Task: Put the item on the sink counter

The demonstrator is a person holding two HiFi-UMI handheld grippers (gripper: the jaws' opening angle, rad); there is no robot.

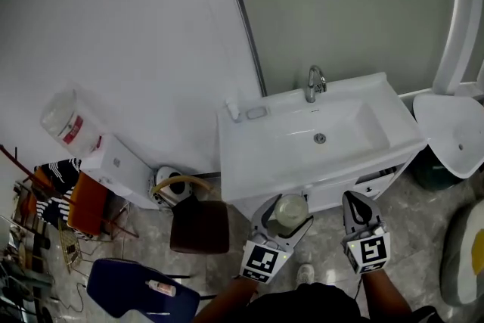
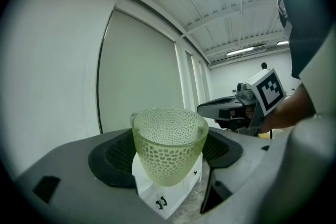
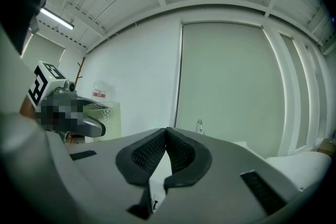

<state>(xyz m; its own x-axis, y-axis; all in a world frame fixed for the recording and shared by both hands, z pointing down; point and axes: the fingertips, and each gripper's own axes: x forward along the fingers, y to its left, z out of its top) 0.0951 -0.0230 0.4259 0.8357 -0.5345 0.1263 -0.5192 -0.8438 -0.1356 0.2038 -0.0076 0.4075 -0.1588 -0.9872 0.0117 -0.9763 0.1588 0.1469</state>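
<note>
A pale green dimpled glass cup (image 2: 168, 144) sits upright between the jaws of my left gripper (image 1: 281, 222), which is shut on it. In the head view the cup (image 1: 290, 211) hangs just in front of the white sink cabinet, below the counter's front edge. My right gripper (image 1: 360, 217) is beside it to the right, shut with nothing in it; its pads (image 3: 157, 152) meet. The white sink counter (image 1: 249, 151) with basin and chrome tap (image 1: 314, 82) lies ahead. From the right gripper view the cup (image 3: 103, 118) shows at the left.
A small white item (image 1: 234, 111) and a soap dish (image 1: 256, 113) rest on the counter's back left corner. A dark red stool (image 1: 200, 226) stands left of the cabinet, a white toilet (image 1: 452, 125) to the right. Clutter, a white box and a blue chair (image 1: 136, 290) fill the left floor.
</note>
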